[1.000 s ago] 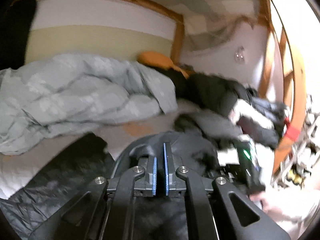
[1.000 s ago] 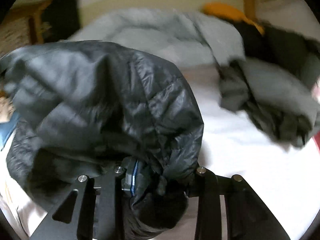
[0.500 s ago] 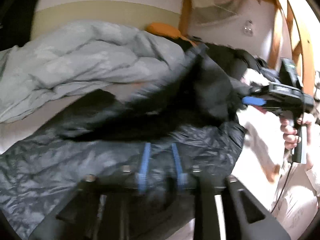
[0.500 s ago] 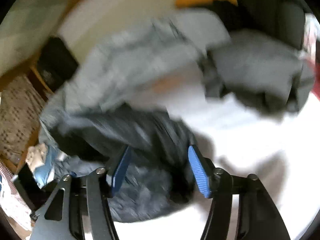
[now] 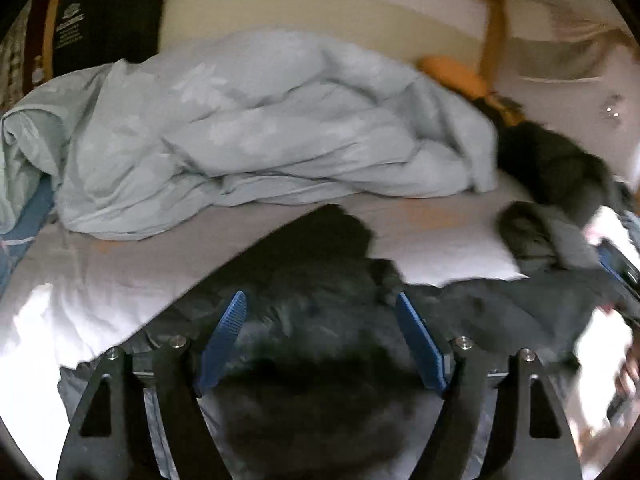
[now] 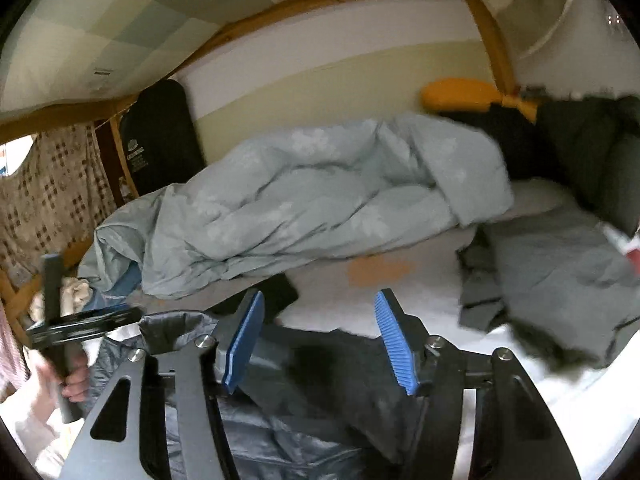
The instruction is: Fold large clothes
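Note:
A dark grey quilted puffer jacket (image 5: pixel 312 400) lies spread on the white bed sheet (image 5: pixel 80 304). My left gripper (image 5: pixel 320 296) hovers just over it. Its jaws are opening wide, the blue pads (image 5: pixel 224 340) stand clear of the fabric, and the jacket lies loose below the gap. In the right wrist view the same jacket (image 6: pixel 320 380) lies under my right gripper (image 6: pixel 320 298). Its jaws are closing slightly but stand apart, gripping nothing. The left hand-held gripper (image 6: pixel 80 324) shows at the left edge, held by a hand (image 6: pixel 76 376).
A crumpled pale blue duvet (image 5: pixel 260 140) fills the back of the bed. A grey garment (image 6: pixel 560 272) and darker clothes (image 6: pixel 580 148) are piled at the right, by an orange cushion (image 6: pixel 460 94). A wooden frame (image 6: pixel 492 36) and a black board (image 6: pixel 160 136) stand behind.
Both grippers have opened and let go of the jacket, which has dropped flat onto the sheet. The right gripper has risen and now looks across the bed. The left has swung left.

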Available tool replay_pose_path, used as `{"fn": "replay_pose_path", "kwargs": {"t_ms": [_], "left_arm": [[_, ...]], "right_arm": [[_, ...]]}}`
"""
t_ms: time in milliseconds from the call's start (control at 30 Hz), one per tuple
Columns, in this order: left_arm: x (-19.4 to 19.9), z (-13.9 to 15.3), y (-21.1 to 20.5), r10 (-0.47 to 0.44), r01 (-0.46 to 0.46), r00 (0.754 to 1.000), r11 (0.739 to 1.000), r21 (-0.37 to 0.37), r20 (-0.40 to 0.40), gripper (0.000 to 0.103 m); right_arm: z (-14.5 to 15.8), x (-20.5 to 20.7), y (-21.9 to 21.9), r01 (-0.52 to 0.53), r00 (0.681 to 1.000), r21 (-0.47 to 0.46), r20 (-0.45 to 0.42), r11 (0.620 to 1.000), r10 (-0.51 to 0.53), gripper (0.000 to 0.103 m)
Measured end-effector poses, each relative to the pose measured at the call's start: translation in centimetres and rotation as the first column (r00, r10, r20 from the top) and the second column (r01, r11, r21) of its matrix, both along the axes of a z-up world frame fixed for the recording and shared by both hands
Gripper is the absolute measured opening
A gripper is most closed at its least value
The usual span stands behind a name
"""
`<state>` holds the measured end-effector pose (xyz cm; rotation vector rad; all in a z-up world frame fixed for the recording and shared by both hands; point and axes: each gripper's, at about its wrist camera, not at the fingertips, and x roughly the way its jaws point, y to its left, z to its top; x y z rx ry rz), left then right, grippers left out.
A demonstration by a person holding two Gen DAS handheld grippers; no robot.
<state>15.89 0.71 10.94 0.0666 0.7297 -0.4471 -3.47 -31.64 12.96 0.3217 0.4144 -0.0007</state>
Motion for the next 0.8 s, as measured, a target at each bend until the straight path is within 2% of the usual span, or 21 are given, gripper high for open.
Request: {"fn": "replay_pose_path", "kwargs": {"t_ms": [33,67,100,167,233,367,433,500,533,667,800], "left_arm": [[1.3,-0.5,-0.4,0.003,-0.003,0.999,1.000,0.014,-0.037,0.076],[2.8,-1.4,-0.9,-0.003,0.007,0.994,1.000,0.030,-0.109,0.076],[4.3,-2.6,-1.4,-0.019,0.027,0.978,0.999,0.036,-0.206,0.076],[6.5,-5.3,-2.2,-0.040,0.050,0.919,0.999,0.016,-0.392,0.076],[7.5,-7.0,-2.7,-0.042,0.053,0.882,0.999,0.012,-0.469,0.075],[6.8,-8.2,-3.7,-0.087,0.104,0.878,0.995,0.010,-0.472,0.075],[6.5,-8.1,-4.1,-0.106,0.131,0.888,0.991,0.025,-0.448,0.075],[6.4,-7.5,-4.4,-0.131,0.156,0.900,0.987,0.028,-0.417,0.075],[6.4,-7.1,-4.6,-0.142,0.167,0.904,0.986,0.025,-0.403,0.075],[6.1,-5.4,-5.4,-0.204,0.213,0.907,0.977,-0.016,-0.368,0.075],[6.0,-4.6,-7.6,-0.210,0.231,0.908,0.973,0.016,-0.362,0.075]], "right_arm": [[-0.5,0.7,0.1,-0.033,0.999,0.027,-0.028,0.999,0.034,0.058],[-1.1,1.5,0.3,-0.077,0.995,0.047,-0.061,0.996,0.080,0.056],[-1.6,2.2,0.8,-0.109,0.988,0.051,-0.102,0.993,0.113,0.054],[-3.0,3.4,2.0,-0.162,0.961,0.027,-0.223,0.986,0.164,0.052],[-4.8,3.8,3.4,-0.224,0.925,0.014,-0.314,0.975,0.217,0.052],[-8.3,3.1,5.8,-0.328,0.844,-0.001,-0.450,0.945,0.292,0.052],[-10.3,3.0,6.6,-0.351,0.793,-0.012,-0.536,0.936,0.290,0.052],[-11.9,3.0,6.9,-0.357,0.757,-0.008,-0.588,0.934,0.284,0.052],[-12.7,2.8,6.9,-0.356,0.748,-0.010,-0.602,0.934,0.279,0.052],[-13.1,2.7,6.7,-0.347,0.745,-0.005,-0.609,0.938,0.272,0.052],[-12.9,3.0,6.7,-0.338,0.741,-0.001,-0.616,0.941,0.266,0.052]]}}
